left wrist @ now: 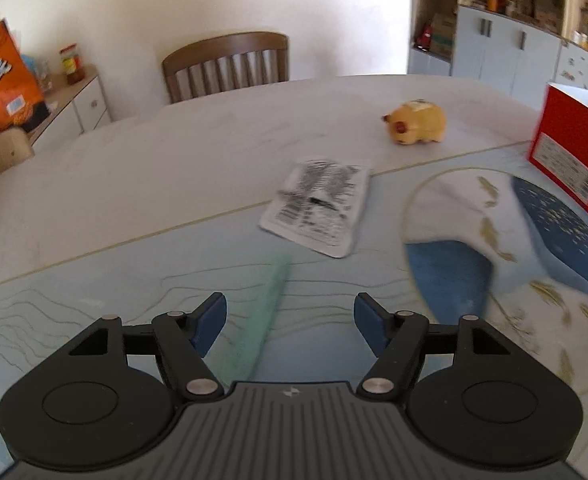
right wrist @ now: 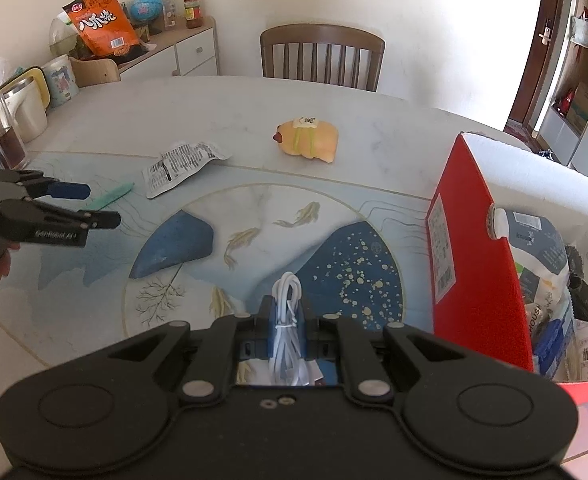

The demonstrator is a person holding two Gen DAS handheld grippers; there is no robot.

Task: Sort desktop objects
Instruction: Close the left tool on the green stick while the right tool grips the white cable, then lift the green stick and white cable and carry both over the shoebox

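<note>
The middle of the table (right wrist: 105, 128) lies bare, open to a pass between the white packet (right wrist: 181, 166) and the yellow pig toy (right wrist: 310, 140), which lie well apart. On the right the tall red box (right wrist: 466, 240) walls off that edge, while a kettle (right wrist: 23, 108) and mug (right wrist: 59, 80) crowd the far left corner

Red box (left wrist: 566, 152) cut off; green strip (left wrist: 257, 320) blurred

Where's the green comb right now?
The green comb lies flat on the patterned mat, just ahead of the open left gripper and nearer than the white printed sachet.
</note>
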